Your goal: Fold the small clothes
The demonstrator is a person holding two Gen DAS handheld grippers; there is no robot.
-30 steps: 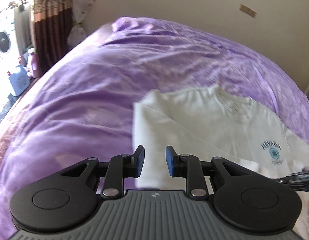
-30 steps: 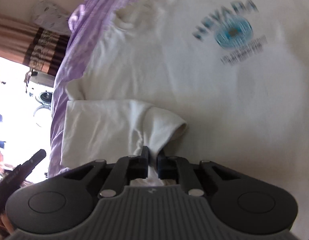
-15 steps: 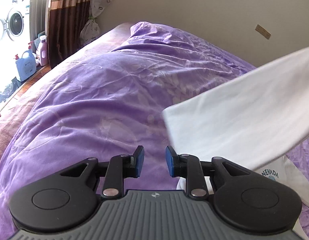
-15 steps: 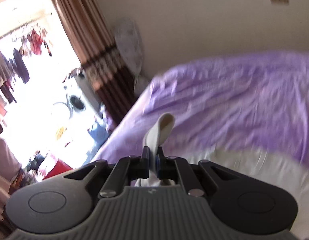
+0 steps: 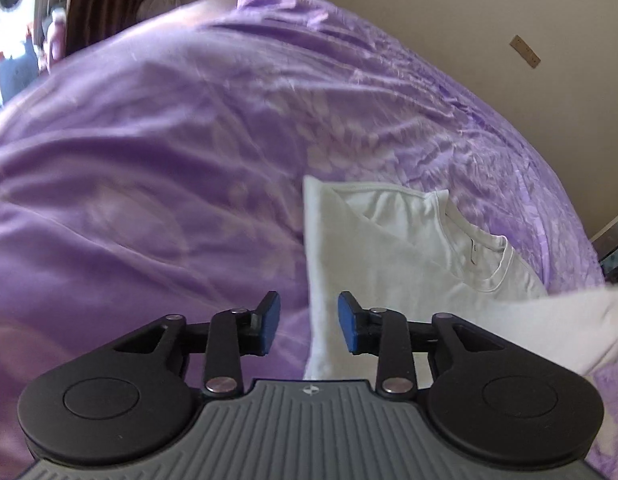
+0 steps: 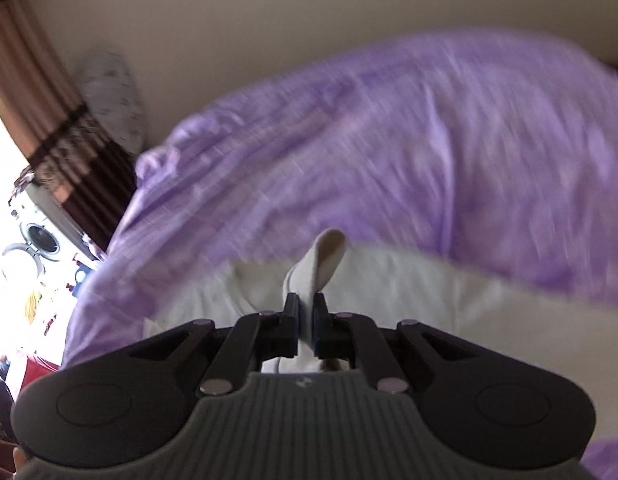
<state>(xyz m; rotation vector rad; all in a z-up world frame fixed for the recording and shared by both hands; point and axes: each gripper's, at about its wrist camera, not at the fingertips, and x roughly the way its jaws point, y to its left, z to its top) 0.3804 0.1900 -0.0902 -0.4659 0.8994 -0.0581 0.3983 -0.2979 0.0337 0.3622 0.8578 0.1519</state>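
Note:
A white T-shirt (image 5: 393,248) lies on the purple bedspread (image 5: 169,168), its left side folded in with a straight edge and its collar toward the right. My left gripper (image 5: 308,326) is open and empty, just above the shirt's folded left edge. My right gripper (image 6: 305,312) is shut on a white sleeve (image 6: 323,258) of the shirt, and the fold sticks up between the pads. The rest of the shirt (image 6: 429,304) spreads below it, blurred. In the left wrist view a lifted white flap (image 5: 565,328) stretches toward the right edge.
The purple bedspread (image 6: 409,152) covers the whole bed up to a beige wall (image 5: 489,8). A brown striped curtain (image 6: 33,120), a patterned bag (image 6: 113,96) and a washing machine (image 6: 41,236) stand at the left beyond the bed.
The right gripper has carried the held sleeve down and across the shirt. The big raised white panel in the left wrist view has dropped to a low flap. The left gripper stays open.

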